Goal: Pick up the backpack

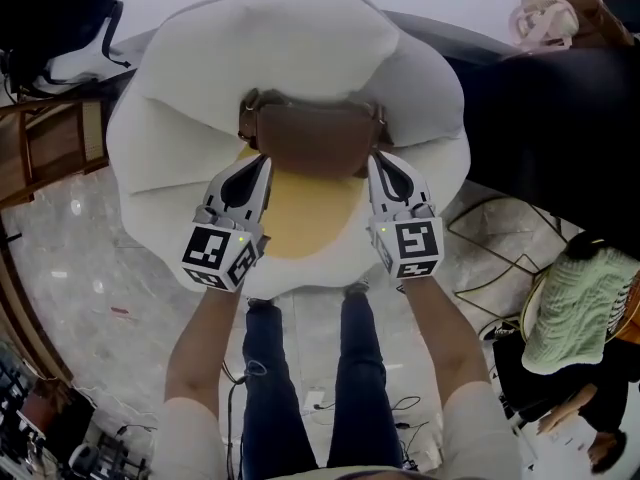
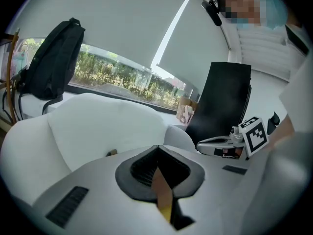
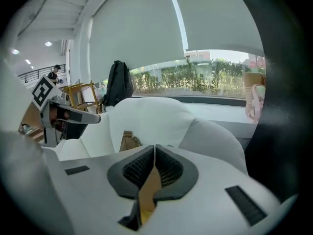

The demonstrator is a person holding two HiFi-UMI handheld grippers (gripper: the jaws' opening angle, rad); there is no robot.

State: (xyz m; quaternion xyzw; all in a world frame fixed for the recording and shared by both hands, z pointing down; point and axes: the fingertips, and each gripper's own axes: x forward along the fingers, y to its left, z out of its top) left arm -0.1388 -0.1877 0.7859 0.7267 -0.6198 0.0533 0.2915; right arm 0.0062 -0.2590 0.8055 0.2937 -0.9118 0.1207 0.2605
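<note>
Brown backpack (image 1: 315,138) in middle of white egg-shaped seat (image 1: 300,43), at far edge of yellow centre (image 1: 305,213). Left gripper (image 1: 252,168) jaws closed, empty, beside backpack's lower left corner. Right gripper (image 1: 383,166) same, beside lower right corner.

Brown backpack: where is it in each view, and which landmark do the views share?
Head view: brown backpack at upper centre.
Left gripper view: only a small brown sliver, apparently its edge, left of centre.
Right gripper view: its corner, slightly left of centre.
Shared landmark: the white egg-shaped seat under it.
</note>
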